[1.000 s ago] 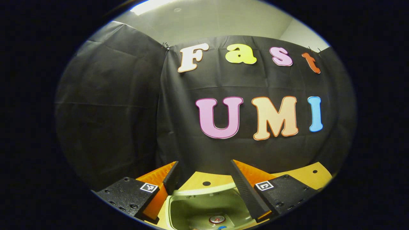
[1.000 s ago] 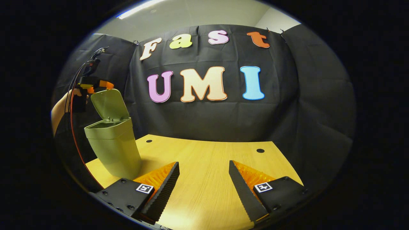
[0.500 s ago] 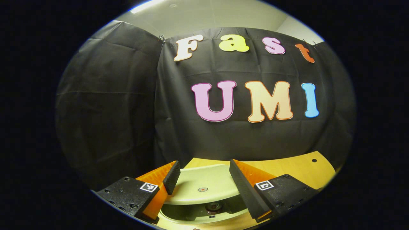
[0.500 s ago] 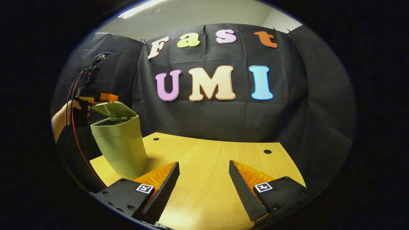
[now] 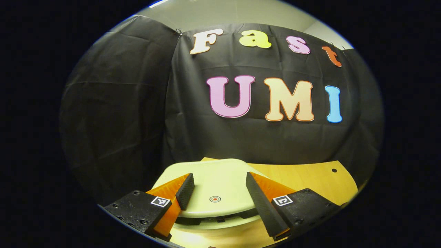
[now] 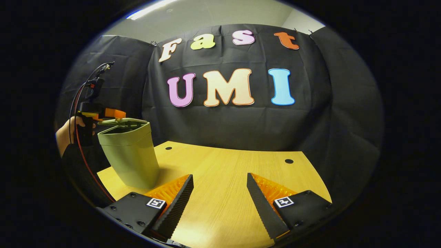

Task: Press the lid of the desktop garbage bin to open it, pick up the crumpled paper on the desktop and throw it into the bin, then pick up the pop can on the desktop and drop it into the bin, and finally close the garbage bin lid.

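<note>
1. Two spread fingers of the left gripper (image 5: 217, 194) pressed down over the bin lid (image 5: 213, 186), which sat nearly shut.
2. Right gripper (image 6: 220, 201) hovered open and empty above the wooden desktop (image 6: 227, 172).
3. Farther off, the green garbage bin (image 6: 129, 155) stood near the desktop's edge; paper and can were apparently already binned, with only latching left.

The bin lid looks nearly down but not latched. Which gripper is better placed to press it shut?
The left. The left gripper sits right over the lid, fingers open astride its top. The right gripper hangs open over bare table, apart from the bin.
</note>
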A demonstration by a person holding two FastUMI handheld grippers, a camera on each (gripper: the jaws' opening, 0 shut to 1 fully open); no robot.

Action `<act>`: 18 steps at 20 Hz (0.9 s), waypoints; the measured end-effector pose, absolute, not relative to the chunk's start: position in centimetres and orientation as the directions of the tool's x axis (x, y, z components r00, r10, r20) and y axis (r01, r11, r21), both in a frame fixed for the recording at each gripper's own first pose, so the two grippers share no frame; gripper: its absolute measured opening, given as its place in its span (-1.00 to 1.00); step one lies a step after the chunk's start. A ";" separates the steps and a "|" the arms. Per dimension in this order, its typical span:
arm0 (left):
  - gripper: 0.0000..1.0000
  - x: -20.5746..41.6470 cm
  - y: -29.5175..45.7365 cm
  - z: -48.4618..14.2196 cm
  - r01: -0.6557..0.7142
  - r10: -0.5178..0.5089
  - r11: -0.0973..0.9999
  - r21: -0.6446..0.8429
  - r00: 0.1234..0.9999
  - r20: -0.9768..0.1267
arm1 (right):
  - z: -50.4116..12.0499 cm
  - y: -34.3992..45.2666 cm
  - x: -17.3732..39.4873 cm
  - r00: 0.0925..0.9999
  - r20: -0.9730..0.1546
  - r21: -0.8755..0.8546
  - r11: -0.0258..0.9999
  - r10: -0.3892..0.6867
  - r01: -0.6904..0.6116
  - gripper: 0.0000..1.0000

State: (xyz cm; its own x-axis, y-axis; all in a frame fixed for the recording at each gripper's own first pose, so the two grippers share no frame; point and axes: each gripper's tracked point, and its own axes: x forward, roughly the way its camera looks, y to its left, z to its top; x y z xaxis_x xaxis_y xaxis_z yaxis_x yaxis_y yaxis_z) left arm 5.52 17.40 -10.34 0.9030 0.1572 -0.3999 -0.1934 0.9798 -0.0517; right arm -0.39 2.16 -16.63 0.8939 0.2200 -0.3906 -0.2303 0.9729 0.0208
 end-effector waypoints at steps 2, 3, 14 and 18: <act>0.84 5.2 17.0 -11.2 -0.191 0.154 0.980 -0.049 0.896 -0.416 | -16.7 2.5 -0.2 0.892 -0.391 0.020 0.971 0.226 -0.237 0.96; 0.85 5.1 16.8 -11.4 -0.189 0.153 0.981 -0.044 0.894 -0.420 | -16.7 2.6 -0.1 0.891 -0.392 0.019 0.970 0.229 -0.240 0.96; 0.92 4.0 16.0 -13.3 -0.167 0.140 0.986 -0.028 0.899 -0.415 | -17.7 3.8 0.3 0.874 -0.408 0.049 0.962 0.265 -0.269 0.96; 0.92 4.4 15.3 -11.9 -0.140 0.121 0.989 -0.040 0.947 -0.299 | -16.1 4.2 1.1 0.884 -0.380 0.027 0.959 0.272 -0.283 0.96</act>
